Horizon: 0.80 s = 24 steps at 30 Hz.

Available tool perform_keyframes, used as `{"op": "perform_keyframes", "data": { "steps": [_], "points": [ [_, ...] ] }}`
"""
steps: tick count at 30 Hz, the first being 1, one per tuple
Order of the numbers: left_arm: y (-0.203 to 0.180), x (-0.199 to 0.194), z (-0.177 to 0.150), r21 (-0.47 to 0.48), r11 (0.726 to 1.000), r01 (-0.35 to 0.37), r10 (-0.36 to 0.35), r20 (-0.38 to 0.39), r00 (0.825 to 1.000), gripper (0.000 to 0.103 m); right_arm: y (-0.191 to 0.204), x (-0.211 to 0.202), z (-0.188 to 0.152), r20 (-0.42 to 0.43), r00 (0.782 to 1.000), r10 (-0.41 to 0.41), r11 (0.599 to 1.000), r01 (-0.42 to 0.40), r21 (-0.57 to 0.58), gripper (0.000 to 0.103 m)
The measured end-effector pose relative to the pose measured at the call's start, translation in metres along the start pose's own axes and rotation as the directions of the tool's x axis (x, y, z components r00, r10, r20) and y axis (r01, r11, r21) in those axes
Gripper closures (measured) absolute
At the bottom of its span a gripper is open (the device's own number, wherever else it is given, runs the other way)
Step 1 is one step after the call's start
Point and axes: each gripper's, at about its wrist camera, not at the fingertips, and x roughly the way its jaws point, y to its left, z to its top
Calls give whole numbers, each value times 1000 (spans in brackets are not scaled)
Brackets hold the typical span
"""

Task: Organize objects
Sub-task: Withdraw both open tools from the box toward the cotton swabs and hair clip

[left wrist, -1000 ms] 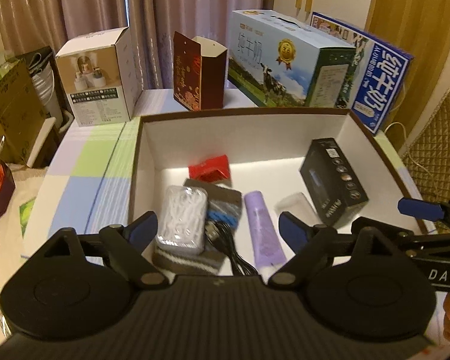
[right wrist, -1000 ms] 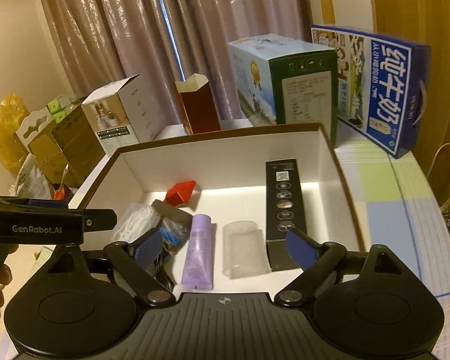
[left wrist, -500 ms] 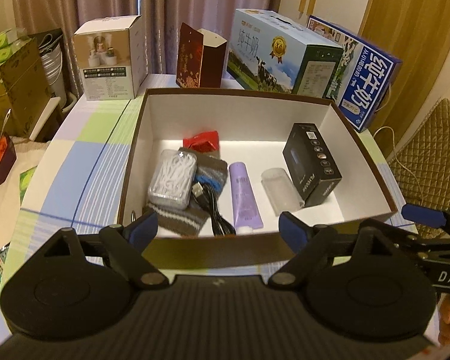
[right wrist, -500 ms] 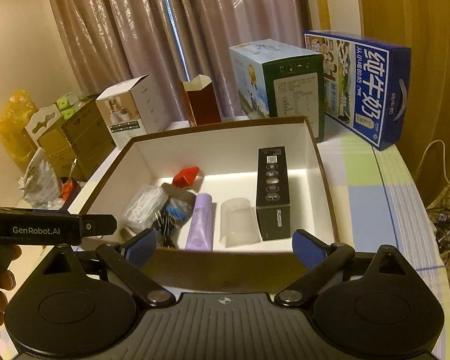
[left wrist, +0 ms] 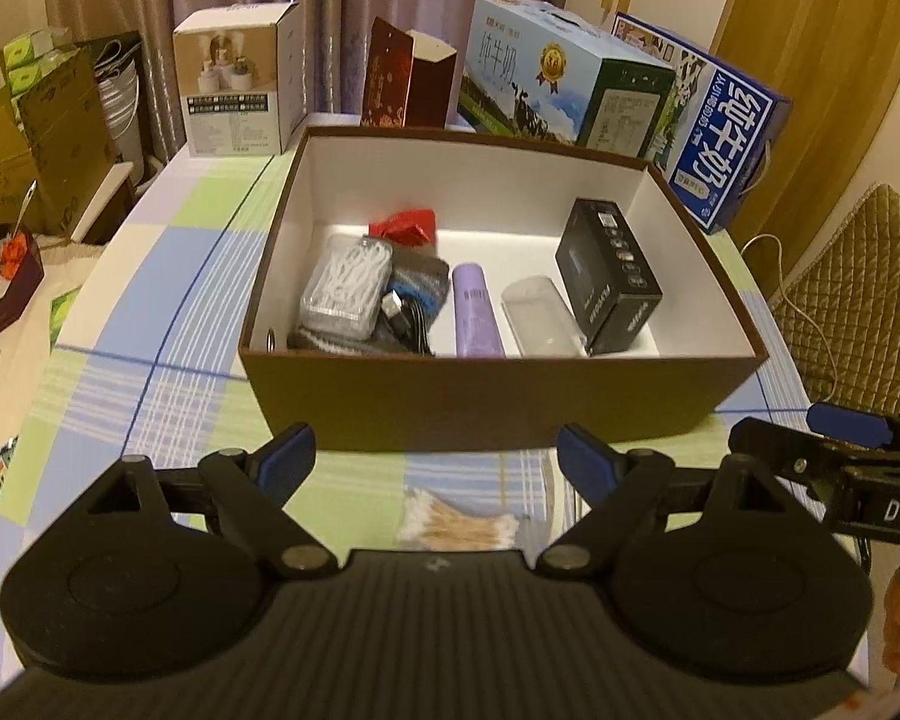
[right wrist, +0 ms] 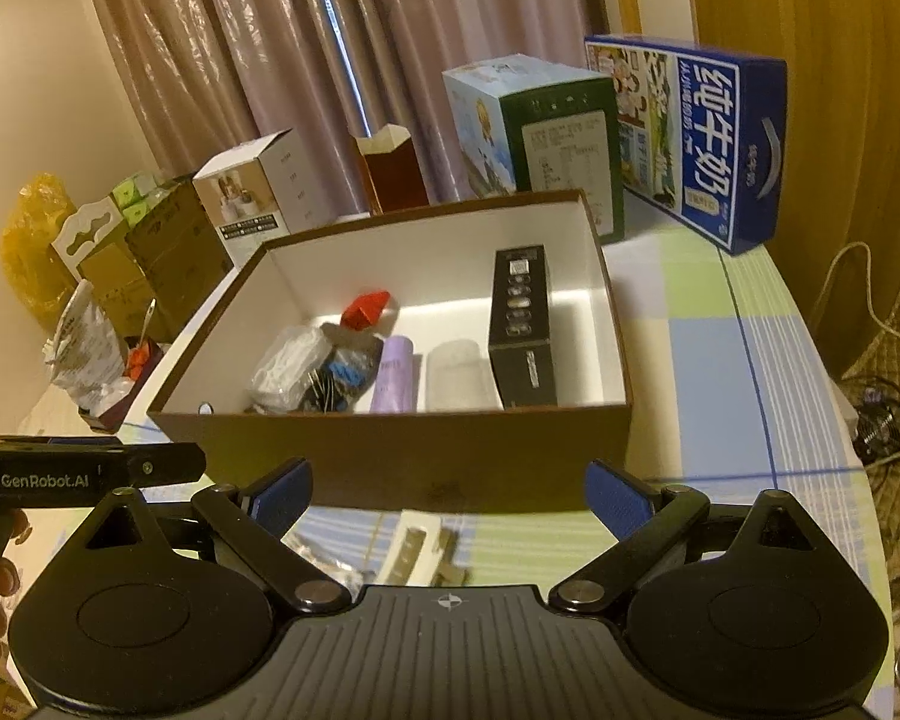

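Two tongs, both wide, empty: left tongs [left wrist: 432, 459], right tongs [right wrist: 450, 489]. Brown box [left wrist: 498, 402] ahead on surface [left wrist: 150, 312], already holding several items. Cotton swab packet [left wrist: 459, 525] lies loose under left tongs; lower yours straight, pinch its middle, lift clear over box wall.

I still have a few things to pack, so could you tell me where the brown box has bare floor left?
In the brown box, bare floor lies along the back wall, beyond the purple tube and between the red packet and black carton. The front left, around the clear case, is crowded.
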Motion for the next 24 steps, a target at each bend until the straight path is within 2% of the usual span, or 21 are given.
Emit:
{"op": "perform_keyframes", "data": {
  "steps": [16, 24],
  "points": [
    [8, -10, -50, -26, 999, -29, 27, -78, 997, 18, -11, -12, -39, -78, 997, -21, 1000, 20, -3, 8],
    [13, -9, -64, -40, 998, -38, 33, -112, 993, 18, -6, -9, -56, -123, 992, -13, 1000, 14, 6, 8]
  ]
}}
